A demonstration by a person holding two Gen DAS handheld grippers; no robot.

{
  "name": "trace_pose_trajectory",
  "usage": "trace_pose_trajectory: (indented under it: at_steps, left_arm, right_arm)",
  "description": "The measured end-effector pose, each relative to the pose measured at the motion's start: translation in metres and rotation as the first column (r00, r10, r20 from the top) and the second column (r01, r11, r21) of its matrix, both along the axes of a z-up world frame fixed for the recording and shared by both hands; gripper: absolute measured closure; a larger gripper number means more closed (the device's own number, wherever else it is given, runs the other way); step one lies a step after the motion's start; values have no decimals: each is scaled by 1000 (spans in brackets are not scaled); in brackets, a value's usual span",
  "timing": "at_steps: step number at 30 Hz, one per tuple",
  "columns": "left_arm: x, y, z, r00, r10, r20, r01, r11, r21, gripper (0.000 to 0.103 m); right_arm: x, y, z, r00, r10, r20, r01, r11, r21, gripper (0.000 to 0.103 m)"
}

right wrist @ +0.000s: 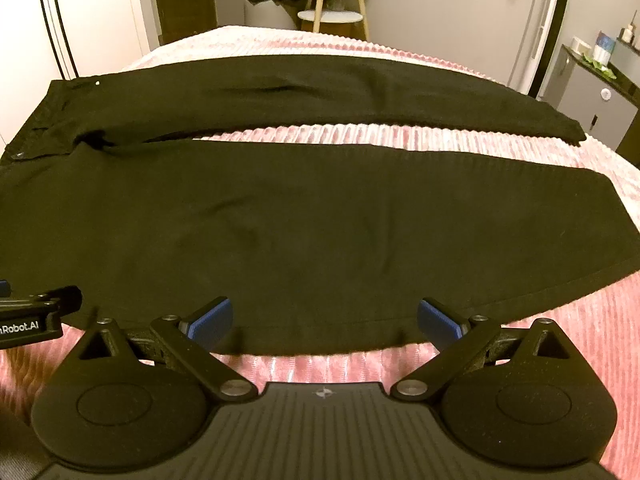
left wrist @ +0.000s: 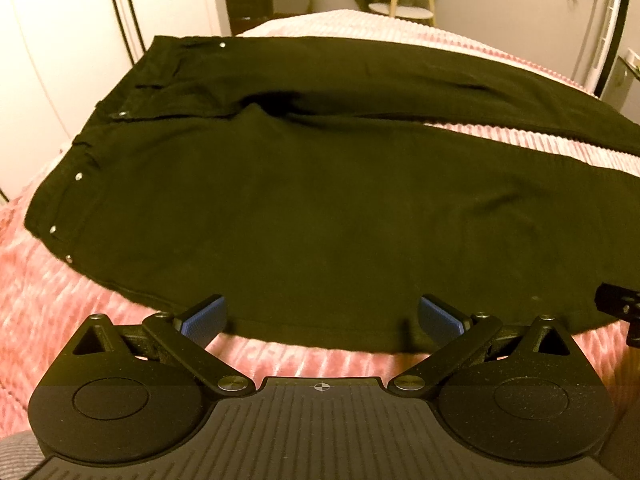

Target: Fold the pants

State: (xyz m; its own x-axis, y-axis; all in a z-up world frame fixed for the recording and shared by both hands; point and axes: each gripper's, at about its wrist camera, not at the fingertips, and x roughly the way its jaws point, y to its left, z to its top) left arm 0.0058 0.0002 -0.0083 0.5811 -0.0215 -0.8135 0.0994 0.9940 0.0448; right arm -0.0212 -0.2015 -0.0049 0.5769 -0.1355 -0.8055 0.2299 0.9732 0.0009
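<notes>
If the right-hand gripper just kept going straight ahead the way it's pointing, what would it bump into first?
Most likely the near leg of the black pants. The right gripper, open, sits right at that leg's near edge on the pink bedspread. Its height above the cloth is unclear, so it might skim over the leg.

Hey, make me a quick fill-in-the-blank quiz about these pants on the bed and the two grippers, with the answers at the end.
1. The pants are ____ in color.
2. They lie flat on a ribbed ____ bedspread.
3. The waistband lies toward the ____ of both views.
4. The left gripper and right gripper both have their jaws ____.

Answers: black; pink; left; open
</notes>
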Motion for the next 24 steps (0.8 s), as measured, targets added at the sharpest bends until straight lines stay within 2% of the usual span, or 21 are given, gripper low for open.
trace_pose_trajectory:
  at_steps: [14,19,24]
  left_arm:
    - [10,-2,-7,999,3,-41,-2,1000,10,0]
    - [13,-3,-8,999,-2,-52,3,1000,14,0]
    - [18,-8,-7,999,-5,-48,8,999,52,0]
  right_arm:
    - [20,-11,-14,998,-11,-70,14,999,37,4]
    - [27,-28,-19,995,-47,-91,57,991,119,4]
    - [39,-51,-28,988,-74,-134,101,973,209,4]
